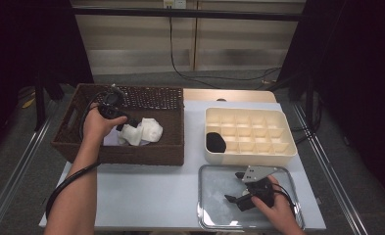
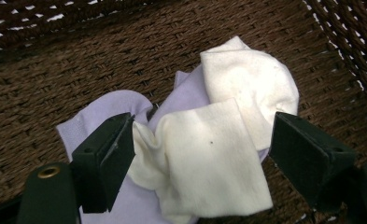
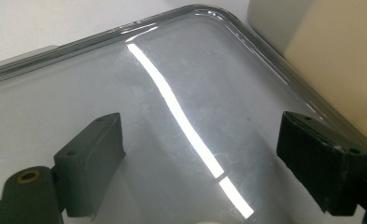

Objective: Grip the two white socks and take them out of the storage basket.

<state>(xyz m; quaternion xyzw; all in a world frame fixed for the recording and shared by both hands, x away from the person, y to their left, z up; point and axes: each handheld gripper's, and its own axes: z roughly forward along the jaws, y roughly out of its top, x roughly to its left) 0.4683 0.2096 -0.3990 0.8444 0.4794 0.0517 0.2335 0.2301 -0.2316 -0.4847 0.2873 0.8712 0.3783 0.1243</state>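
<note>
Over the white table's far left corner, in the high view, the left gripper dips into a dark brown woven wicker basket, just above a bundle of cream-white cloth socks lying on the basket floor near its right wall. Near the table's front right corner, the right gripper hovers over a shiny rectangular metal tray, while a cream plastic divided organizer box sits behind the tray with a black rolled item in its front left compartment.

Seen from the left gripper view, the jaws stand wide apart on either side of the cream-white socks, the left jaw touching the fabric's edge, nothing clamped; a pale lilac sock lies beneath them.

Across the right gripper view, the jaws gape wide above the bare tray, holding nothing.
</note>
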